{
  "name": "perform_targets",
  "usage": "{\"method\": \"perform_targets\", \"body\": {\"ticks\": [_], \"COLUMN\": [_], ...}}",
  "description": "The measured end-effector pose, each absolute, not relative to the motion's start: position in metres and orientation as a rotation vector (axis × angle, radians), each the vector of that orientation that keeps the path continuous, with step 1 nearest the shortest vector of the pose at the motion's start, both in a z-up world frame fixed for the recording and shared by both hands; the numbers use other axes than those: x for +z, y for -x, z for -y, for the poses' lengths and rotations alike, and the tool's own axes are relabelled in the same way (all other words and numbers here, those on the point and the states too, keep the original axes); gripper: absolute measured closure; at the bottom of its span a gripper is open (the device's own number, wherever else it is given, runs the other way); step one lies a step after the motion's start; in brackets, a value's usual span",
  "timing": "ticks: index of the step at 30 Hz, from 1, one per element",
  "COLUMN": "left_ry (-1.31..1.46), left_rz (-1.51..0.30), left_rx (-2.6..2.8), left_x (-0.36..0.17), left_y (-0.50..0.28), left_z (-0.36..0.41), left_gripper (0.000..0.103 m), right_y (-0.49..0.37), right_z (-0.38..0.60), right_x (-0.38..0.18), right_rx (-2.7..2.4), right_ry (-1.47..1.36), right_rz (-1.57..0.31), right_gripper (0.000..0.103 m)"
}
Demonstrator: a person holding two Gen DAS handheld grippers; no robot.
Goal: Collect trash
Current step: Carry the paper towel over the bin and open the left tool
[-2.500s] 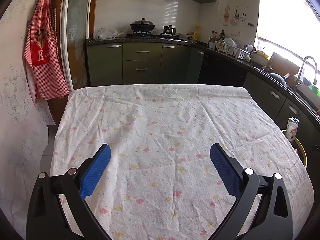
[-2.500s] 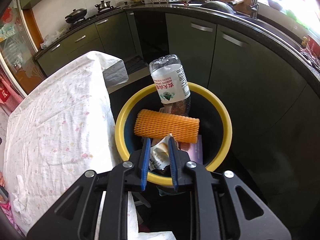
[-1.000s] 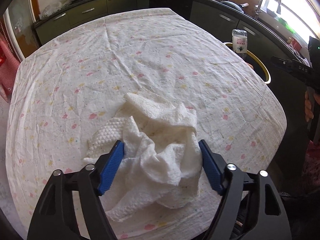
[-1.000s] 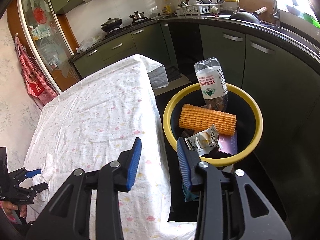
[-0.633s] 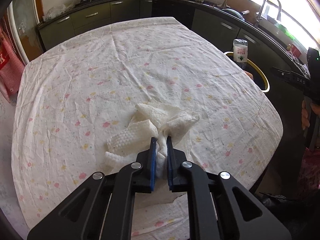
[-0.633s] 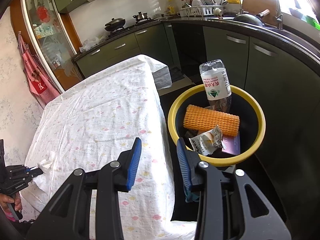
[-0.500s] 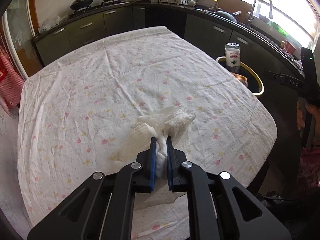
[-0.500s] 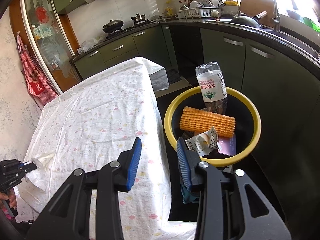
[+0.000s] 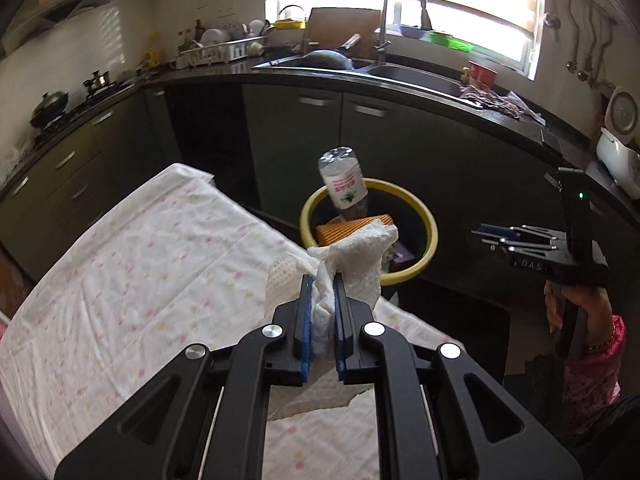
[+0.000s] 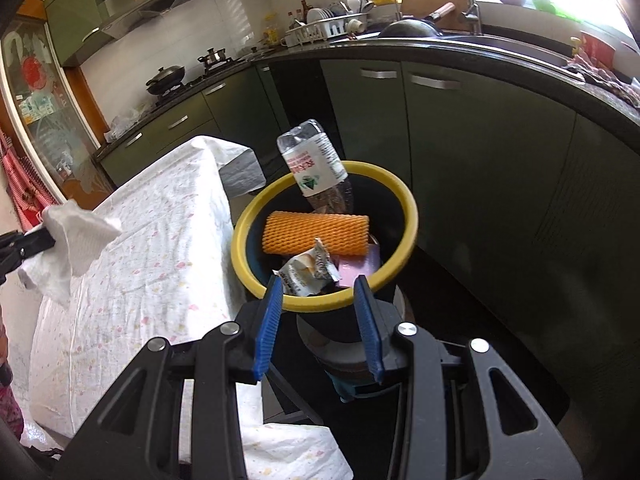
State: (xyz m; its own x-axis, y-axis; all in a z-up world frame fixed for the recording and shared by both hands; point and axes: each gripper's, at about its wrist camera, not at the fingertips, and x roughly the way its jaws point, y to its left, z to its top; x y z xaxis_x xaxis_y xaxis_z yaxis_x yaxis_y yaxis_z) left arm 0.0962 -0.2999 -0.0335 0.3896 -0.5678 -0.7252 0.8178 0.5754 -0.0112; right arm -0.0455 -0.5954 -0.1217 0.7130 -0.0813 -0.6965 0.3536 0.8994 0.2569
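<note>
White crumpled paper towel (image 9: 352, 256) is what we carry: the left gripper (image 9: 320, 312) is clamped on a bunched fold of it, loose ends flaring out ahead of the pads and hanging below, clear of the floral tablecloth (image 9: 140, 272). We judge it near weightless, soft and fully compressible, not fragile, not slippery; the risk is tearing or a trailing flap catching the rim, so the bunched middle is the right hold, not a corner. It sits above the table edge, short of the yellow-rimmed bin (image 10: 408, 216) on the floor beside the table. The bin already holds an upended plastic bottle (image 10: 312, 164), an orange foam net (image 10: 316, 232) and a snack wrapper (image 10: 308, 270). Right gripper (image 10: 316, 320) hangs part open and empty over the bin's near rim.
</note>
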Motion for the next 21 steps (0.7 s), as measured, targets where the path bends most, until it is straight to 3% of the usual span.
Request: {"method": "perform_targets", "body": {"ticks": [12, 17, 21], "left_ry": [-0.461, -0.518, -0.509], "left_rz": [-0.812, -0.837, -0.836], "left_rx": [-1.019, -0.947, -0.925], "left_x": [-0.083, -0.122, -0.132], "left_y": [-0.145, -0.159, -0.162], "left_z": [0.473, 0.506, 0.502], "left_gripper": [0.09, 0.039, 0.036], "right_y": [0.058, 0.053, 0.047], "right_z": [0.629, 0.63, 0.623], "right_x": [-0.148, -0.153, -0.151], "right_rx": [-0.273, -0.262, -0.243], "right_ry": [-0.478, -0.498, -0.488], "right_rz": [-0.766, -0.768, -0.768], "right_gripper": [0.064, 0.061, 0.061]}}
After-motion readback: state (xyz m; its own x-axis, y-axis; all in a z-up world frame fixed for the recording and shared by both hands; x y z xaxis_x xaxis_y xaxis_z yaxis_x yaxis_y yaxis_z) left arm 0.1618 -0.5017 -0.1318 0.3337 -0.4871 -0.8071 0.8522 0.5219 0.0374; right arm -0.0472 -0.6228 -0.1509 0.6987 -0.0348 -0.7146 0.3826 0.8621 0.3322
